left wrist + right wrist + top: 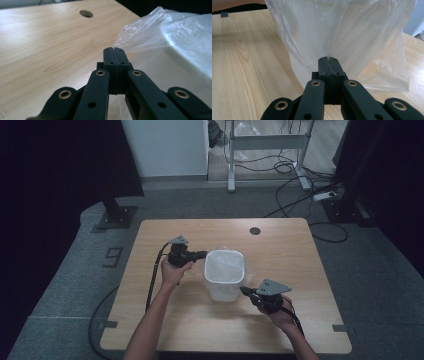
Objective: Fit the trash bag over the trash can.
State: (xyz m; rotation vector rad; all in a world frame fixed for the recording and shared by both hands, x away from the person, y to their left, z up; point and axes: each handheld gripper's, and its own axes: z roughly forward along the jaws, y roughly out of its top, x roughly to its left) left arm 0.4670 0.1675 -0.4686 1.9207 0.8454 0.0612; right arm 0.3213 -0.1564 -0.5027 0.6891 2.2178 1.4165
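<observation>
Now both grippers pinch the clear bag over the white bin at table centre.
Left gripper [200, 254] clamps film at nine o'clock, right gripper [243, 290] at four; bag [225, 265] drapes the bin [222, 290], likely still needing seating around the rim.

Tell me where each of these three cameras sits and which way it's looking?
High view: above the person's side, looking forward and down on the table; both forearms, left gripper and right gripper flank a white bin.
Left gripper view: rides that gripper, looking along its shut jaws, which pinch the clear plastic bag.
Right gripper view: rides that gripper; its shut jaws pinch the bag too, bin behind.
Shared: all views show the bag and the wooden table.
</observation>
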